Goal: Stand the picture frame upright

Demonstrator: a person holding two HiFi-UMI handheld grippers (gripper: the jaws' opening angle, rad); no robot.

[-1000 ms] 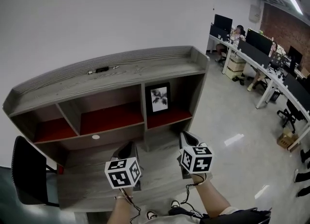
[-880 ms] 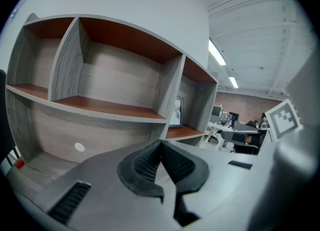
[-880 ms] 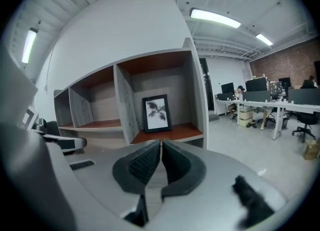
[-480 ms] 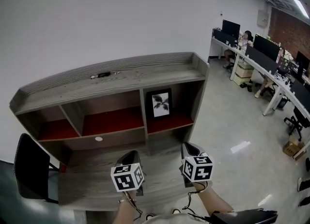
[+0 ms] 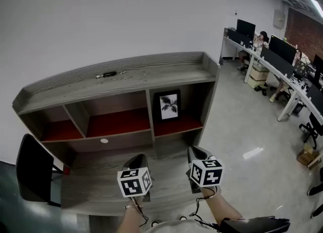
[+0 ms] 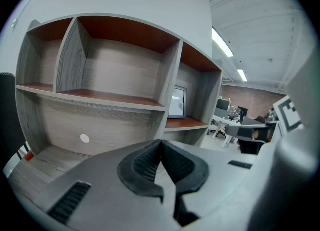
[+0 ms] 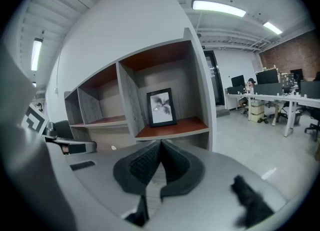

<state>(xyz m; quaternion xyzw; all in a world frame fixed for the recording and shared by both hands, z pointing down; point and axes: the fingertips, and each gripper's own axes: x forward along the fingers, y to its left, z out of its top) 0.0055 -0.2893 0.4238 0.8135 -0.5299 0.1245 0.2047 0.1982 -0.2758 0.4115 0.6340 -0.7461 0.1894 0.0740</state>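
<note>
Both my claws are clenched on nothing: my left claw (image 6: 161,142) has its ribbed pads pressed tip to tip, and my right claw (image 7: 160,142) is pinched the same way. Both hang side by side over the bare wooden desk top (image 5: 96,189), a little apart from each other.

The picture frame (image 7: 161,107) lies straight ahead of my right claw and higher than its tips, and from my left claw it lies ahead and off to the right (image 6: 177,101). In the head view it sits beyond the gap between my two claws (image 5: 168,106). It stands on its short bottom edge on the red shelf (image 5: 179,124) of the rightmost compartment, long axis up and down, its pale printed face turned towards me. Whether it leans on the back panel I cannot tell.

The frame stands nearer the compartment's left divider (image 5: 150,113), with open shelf to its right before the end wall. The desk's right edge runs just outside my right claw, with open floor (image 5: 242,131) beyond. Off to my left claw's outer side a dark chair (image 5: 31,169) stands at the desk's left end
</note>
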